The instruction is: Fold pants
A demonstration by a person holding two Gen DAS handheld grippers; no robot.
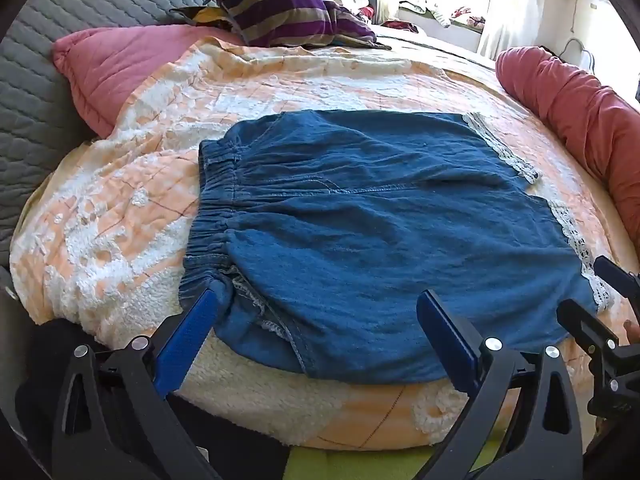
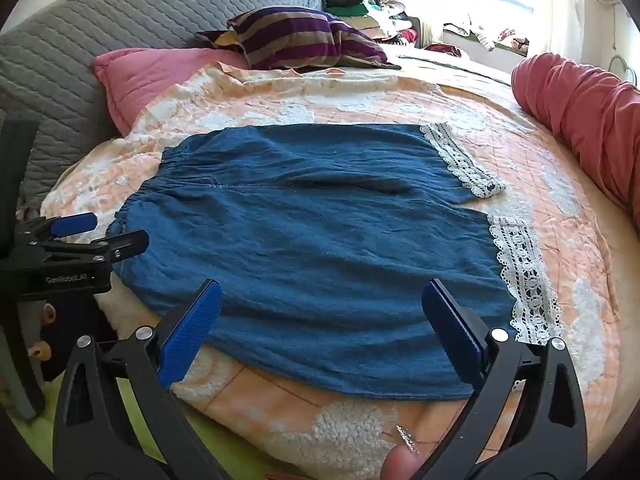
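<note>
Behind left claw (image 1: 318,298), pants' (image 1: 360,220) corner

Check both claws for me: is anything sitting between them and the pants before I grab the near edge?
Nothing visible blocks either one. The left claw and right claw are both open at the near edge of the blue pants, which lie flat on the quilt. The striped pillow sits far behind.

We see blue pants (image 1: 360,216) spread flat, unfolded, just ahead of our grippers. Elastic waistband lies to our left. Lace-trimmed hems lie to our right.
</note>
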